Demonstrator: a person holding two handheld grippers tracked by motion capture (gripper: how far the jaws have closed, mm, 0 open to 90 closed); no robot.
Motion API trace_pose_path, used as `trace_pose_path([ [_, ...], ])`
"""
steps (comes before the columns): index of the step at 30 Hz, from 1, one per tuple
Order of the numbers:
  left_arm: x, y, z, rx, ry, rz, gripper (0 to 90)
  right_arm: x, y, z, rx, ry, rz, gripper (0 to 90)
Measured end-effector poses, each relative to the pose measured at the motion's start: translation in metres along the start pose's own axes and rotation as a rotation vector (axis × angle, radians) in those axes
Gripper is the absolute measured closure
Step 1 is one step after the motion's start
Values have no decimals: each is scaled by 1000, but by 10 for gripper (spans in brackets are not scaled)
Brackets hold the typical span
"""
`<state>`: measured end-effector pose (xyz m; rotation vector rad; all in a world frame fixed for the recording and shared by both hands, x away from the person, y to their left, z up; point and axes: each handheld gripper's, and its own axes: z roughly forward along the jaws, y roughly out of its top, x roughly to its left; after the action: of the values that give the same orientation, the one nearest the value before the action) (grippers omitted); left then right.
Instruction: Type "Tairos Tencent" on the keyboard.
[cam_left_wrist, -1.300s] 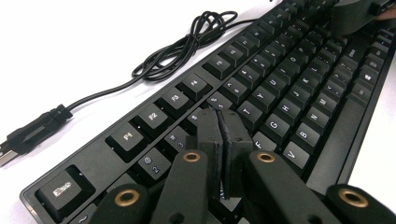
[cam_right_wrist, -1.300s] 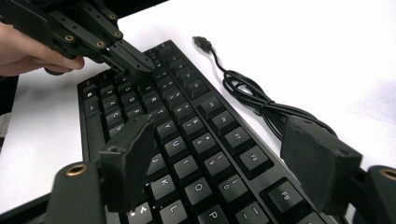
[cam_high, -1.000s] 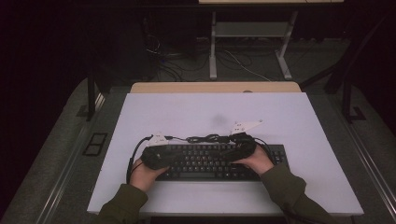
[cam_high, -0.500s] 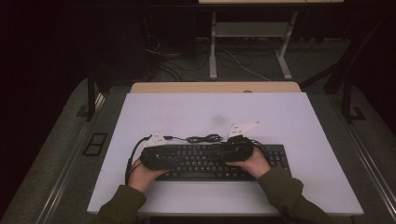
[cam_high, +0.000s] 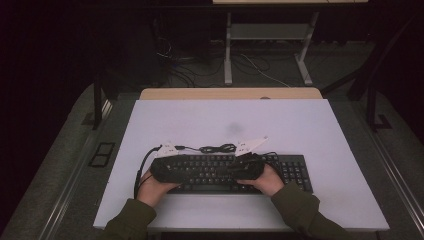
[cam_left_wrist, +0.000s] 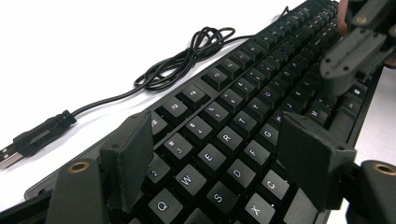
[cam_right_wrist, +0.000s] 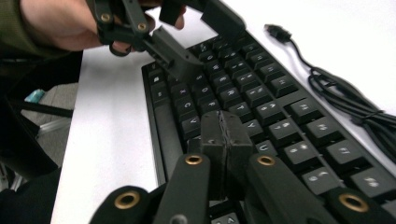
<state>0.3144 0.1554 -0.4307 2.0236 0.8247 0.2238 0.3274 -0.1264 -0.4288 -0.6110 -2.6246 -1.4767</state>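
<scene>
High view: a black keyboard (cam_high: 235, 172) lies along the near edge of a white table (cam_high: 310, 130), in the lower centre of the frame, with its loose cable (cam_high: 216, 148) bundled just behind it. The person's left hand (cam_high: 152, 184) and right hand (cam_high: 265, 181) enter from the bottom of the frame; the left gripper (cam_high: 167, 167) sits over the left end of the keyboard and the right gripper (cam_high: 247, 165) over its middle, the two pointing toward each other.

Left gripper view: the left gripper (cam_left_wrist: 219, 154) shows its two jaws spread wide, at lower left and lower right of the frame, with nothing between them but the key rows below; the keyboard (cam_left_wrist: 243, 112) runs from the bottom centre to the upper right, directly under the jaws, with the letter keys W, E, R, S and D between the two pads. The cable (cam_left_wrist: 187, 58) coils at upper centre on the table (cam_left_wrist: 70, 46), ending in a USB plug (cam_left_wrist: 32, 140) at the left edge. The right gripper (cam_left_wrist: 359, 46) appears at upper right, over the far keys.

Right gripper view: the right gripper (cam_right_wrist: 225, 140) has its jaws pressed together with no gap, at lower centre, their tips low over the keyboard (cam_right_wrist: 280, 102); whether they touch a key cannot be told. The left gripper (cam_right_wrist: 196, 35), jaws parted, is over the far keys at upper centre, held by the left hand (cam_right_wrist: 70, 21) at upper left. The cable (cam_right_wrist: 355, 105) lies at the right edge
</scene>
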Motion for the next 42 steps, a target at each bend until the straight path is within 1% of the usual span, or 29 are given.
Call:
trace_pose_path([
  [5, 0, -1, 1, 0, 0, 0, 242, 3, -2, 6, 25, 5, -12, 892],
  [15, 0, -1, 1, -1, -2, -1, 236, 6, -5, 15, 75, -4, -25, 892],
  [18, 0, -1, 2, -1, -2, 1, 237, 6, -5, 16, 85, -8, -22, 892],
  [30, 1, -2, 1, 3, 1, 4, 237, 6, -7, 19, 101, -10, -22, 892],
  [31, 1, -2, 1, 5, 2, 5, 237, 6, -7, 20, 109, -15, -23, 892],
  [40, 1, -1, 1, 3, 4, 7, 237, 5, -7, 19, 107, -16, -22, 892],
  [42, 1, -1, 0, 1, 5, 7, 238, 5, -6, 18, 97, -11, -21, 891],
])
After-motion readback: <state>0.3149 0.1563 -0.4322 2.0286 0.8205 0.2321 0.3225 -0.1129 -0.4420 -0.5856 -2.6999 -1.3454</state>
